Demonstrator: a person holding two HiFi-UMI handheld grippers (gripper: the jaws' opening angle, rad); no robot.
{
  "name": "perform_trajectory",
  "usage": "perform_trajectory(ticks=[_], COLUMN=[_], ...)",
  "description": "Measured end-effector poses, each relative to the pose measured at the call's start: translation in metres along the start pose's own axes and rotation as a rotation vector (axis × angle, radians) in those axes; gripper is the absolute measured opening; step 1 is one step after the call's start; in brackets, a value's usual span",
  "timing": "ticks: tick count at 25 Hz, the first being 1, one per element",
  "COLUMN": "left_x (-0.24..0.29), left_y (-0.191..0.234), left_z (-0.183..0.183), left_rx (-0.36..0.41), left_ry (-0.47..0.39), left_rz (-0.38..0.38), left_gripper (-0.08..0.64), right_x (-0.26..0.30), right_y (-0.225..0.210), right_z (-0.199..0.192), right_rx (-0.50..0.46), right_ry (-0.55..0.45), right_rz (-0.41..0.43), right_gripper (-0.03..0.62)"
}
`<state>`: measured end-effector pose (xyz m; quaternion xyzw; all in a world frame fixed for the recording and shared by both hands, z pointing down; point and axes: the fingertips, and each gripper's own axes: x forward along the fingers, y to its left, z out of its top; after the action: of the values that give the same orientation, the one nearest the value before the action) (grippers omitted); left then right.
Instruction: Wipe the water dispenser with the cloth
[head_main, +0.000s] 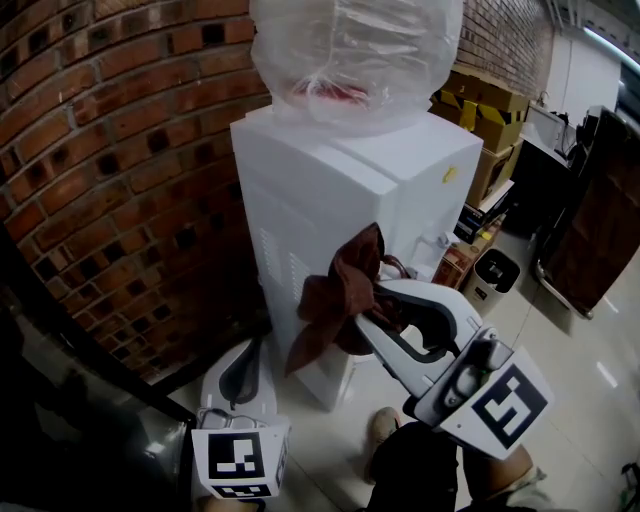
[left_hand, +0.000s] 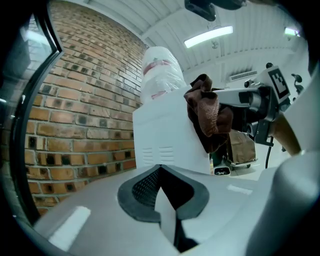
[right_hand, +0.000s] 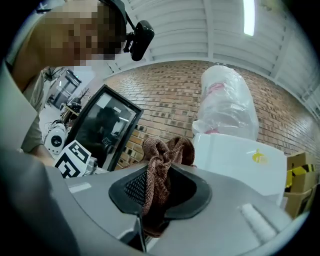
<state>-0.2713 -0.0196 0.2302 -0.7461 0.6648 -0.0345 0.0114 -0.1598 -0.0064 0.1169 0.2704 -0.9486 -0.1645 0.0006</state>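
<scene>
Right tool (head_main: 368, 308) tight on brown cloth (head_main: 330, 295) near white water dispenser (head_main: 330, 190)

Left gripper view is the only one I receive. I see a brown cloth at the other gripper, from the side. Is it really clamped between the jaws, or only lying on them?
Observer: It is clamped. In the right gripper view the cloth runs down between the jaws of the right gripper, and they are closed on it.
Operator: Thank you. Is there anything on the water dispenser that I cannot see from my side?
Observer: Yes. The head view shows a small yellow mark on the top of the water dispenser, near its right edge.
</scene>
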Motion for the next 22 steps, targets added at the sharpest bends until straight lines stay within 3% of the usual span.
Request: perform_trajectory(ticks=[12,16,22], left_x=[0.014,0.014,0.002], left_y=[-0.016,-0.031,-0.054], left_z=[0.116,0.138,0.145], left_rx=[0.076,0.099,0.110], left_ry=[-0.125,-0.118,-0.086], left_rz=[0.140,0.186,0.265], left_gripper=[0.000,0.000,0.000], right_x=[0.000,0.021,0.032], right_y=[-0.059,-0.070,-0.080], right_z=[0.082,0.087,0.091], right_rx=[-0.136,-0.183,-0.216], right_ry=[-0.088,-0.041,-0.055], right_rz=[0.080,0.129,0.168], right_gripper=[0.087,0.089,0.089])
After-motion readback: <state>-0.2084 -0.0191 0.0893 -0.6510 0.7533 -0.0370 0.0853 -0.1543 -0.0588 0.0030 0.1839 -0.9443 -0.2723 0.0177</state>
